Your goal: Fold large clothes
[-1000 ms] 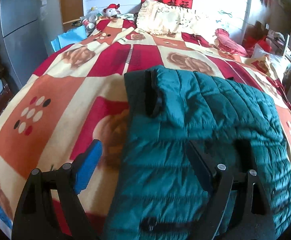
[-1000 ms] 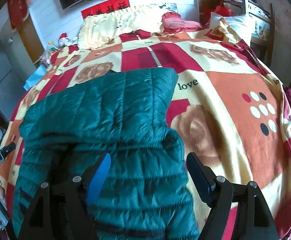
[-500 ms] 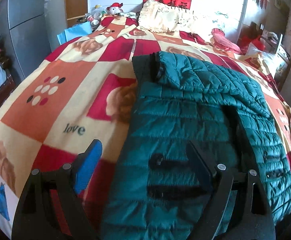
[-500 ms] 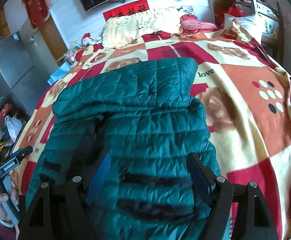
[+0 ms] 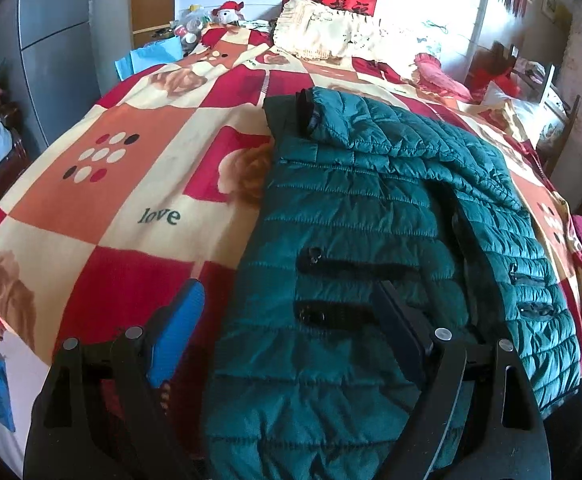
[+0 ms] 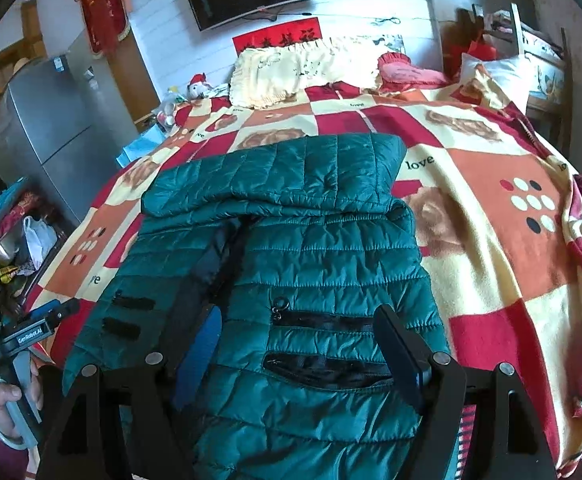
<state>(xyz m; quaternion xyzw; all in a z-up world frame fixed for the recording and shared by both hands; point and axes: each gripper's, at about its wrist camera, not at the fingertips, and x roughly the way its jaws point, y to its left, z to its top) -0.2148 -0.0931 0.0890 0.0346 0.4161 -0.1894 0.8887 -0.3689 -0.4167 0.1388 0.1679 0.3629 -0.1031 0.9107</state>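
Teal quilted puffer jacket [image 5: 371,216] lies front-up on the checked bed blanket [image 5: 103,200], collar toward twelve o'clock. Left gripper [image 5: 287,320] and right gripper [image 6: 295,344] hover at its hem, jaws apart, empty.

The green jacket [image 5: 371,240] runs off the bottom edge at six o'clock, its hem unseen. At one o'clock, the red banner's [image 6: 277,38] characters are perhaps too blurred to read.
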